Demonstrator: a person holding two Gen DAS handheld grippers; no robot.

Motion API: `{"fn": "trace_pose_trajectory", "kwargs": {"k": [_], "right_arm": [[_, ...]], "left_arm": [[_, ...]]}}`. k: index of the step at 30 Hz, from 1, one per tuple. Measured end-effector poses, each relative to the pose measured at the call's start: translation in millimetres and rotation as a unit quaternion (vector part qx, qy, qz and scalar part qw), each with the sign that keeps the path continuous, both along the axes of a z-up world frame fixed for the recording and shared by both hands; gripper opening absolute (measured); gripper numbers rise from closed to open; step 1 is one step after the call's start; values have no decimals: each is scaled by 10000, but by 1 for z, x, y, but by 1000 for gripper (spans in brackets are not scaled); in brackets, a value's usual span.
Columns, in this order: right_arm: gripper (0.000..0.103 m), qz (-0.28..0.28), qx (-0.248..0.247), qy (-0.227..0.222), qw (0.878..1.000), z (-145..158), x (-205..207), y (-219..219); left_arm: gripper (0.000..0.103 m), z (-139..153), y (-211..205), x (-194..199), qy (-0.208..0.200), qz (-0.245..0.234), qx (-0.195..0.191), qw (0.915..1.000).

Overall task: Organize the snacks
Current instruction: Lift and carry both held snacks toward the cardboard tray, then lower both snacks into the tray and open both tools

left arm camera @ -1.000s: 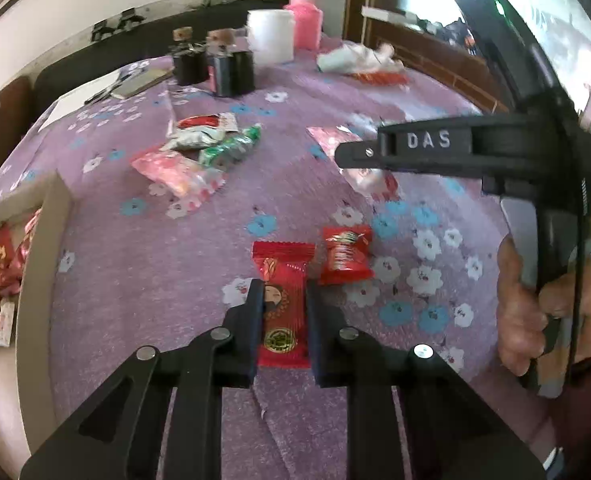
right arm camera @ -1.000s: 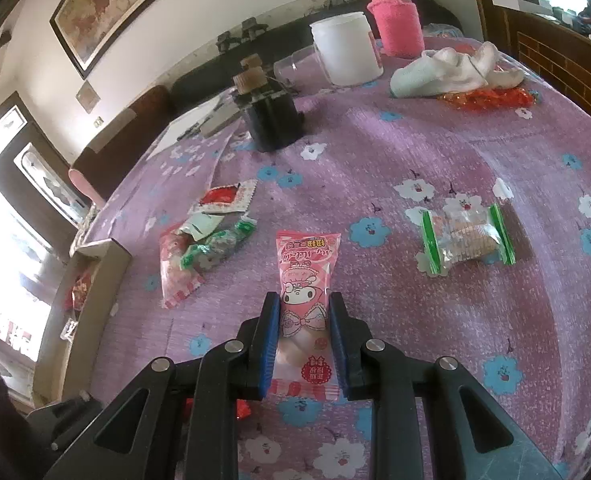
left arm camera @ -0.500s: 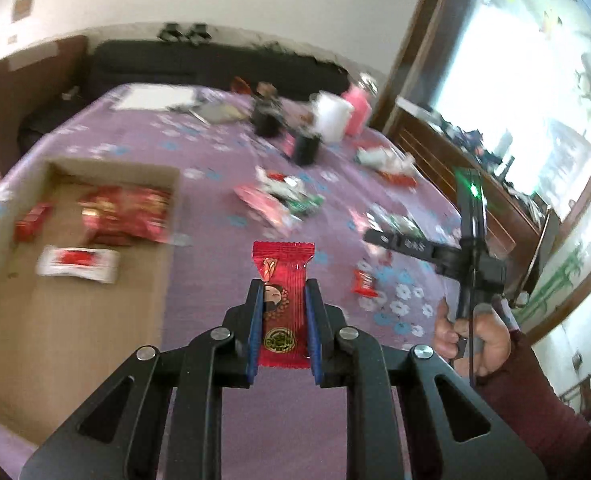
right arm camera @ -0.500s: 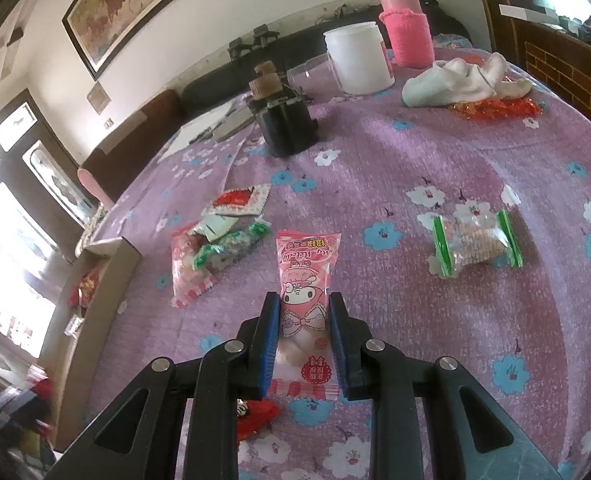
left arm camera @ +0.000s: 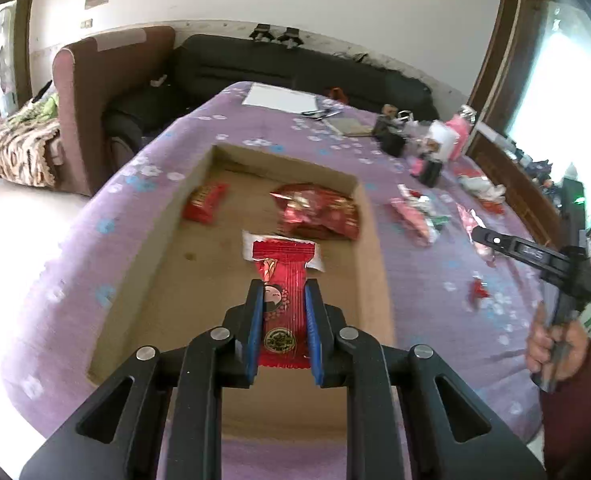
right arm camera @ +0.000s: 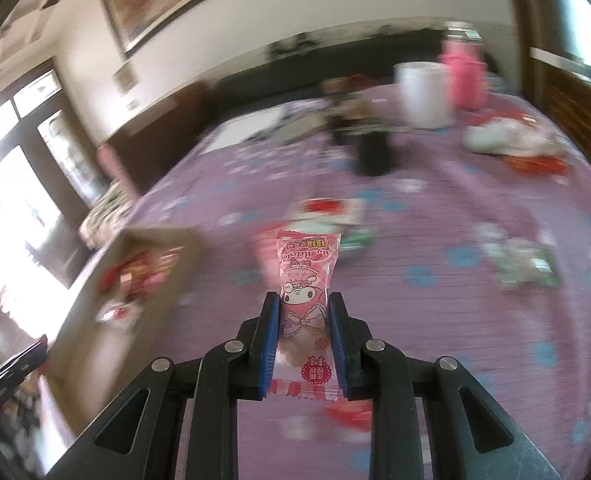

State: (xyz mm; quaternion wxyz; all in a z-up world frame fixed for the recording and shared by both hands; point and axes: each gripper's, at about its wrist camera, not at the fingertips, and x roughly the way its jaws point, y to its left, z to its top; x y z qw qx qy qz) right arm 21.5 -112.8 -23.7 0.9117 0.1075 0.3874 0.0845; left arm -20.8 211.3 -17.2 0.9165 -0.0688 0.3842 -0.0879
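My left gripper (left arm camera: pixel 283 292) is shut on a red snack packet (left arm camera: pixel 281 280) and holds it above the open cardboard box (left arm camera: pixel 371 248). The box holds a small red packet (left arm camera: pixel 205 202), a crumpled red bag (left arm camera: pixel 319 210) and a white-edged packet (left arm camera: pixel 315 258). My right gripper (right arm camera: pixel 304 304) is shut on a pink cartoon-print snack packet (right arm camera: pixel 307 280), held above the purple flowered tablecloth (right arm camera: pixel 435 220). The box (right arm camera: pixel 135 264) shows blurred at its left. The right gripper also shows in the left wrist view (left arm camera: pixel 483 234), over the table right of the box.
Loose snacks lie on the cloth right of the box (left arm camera: pixel 415 212), with a green-edged packet (right arm camera: pixel 527 268) further right. Black holders (left arm camera: pixel 391 140), a white cup (right arm camera: pixel 425 94), a pink bottle (right arm camera: pixel 465 76) and a cloth (right arm camera: pixel 503 136) stand at the far end. A sofa (left arm camera: pixel 295 64) lies beyond.
My left gripper has carried the red packet left from the tablecloth to above the box. My right gripper has lifted and swung left with the pink packet; its view is now motion-blurred.
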Motion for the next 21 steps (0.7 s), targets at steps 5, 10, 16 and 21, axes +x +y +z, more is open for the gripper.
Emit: {"fn": "trace_pose_trajectory", "kwargs": {"k": [5, 10, 16, 21], "right_arm": [[24, 868, 57, 146, 9961, 3, 8, 82], [24, 1525, 87, 390, 9875, -7, 10, 147], [24, 1995, 82, 683, 9775, -24, 15, 201], [25, 2168, 87, 800, 9729, -35, 16, 224]], "left_arm": [[17, -12, 14, 30, 257, 130, 236, 9993], [17, -28, 24, 51, 521, 253, 319, 9978], [17, -38, 35, 60, 702, 360, 190, 9967], [19, -38, 43, 58, 792, 453, 23, 9958]]}}
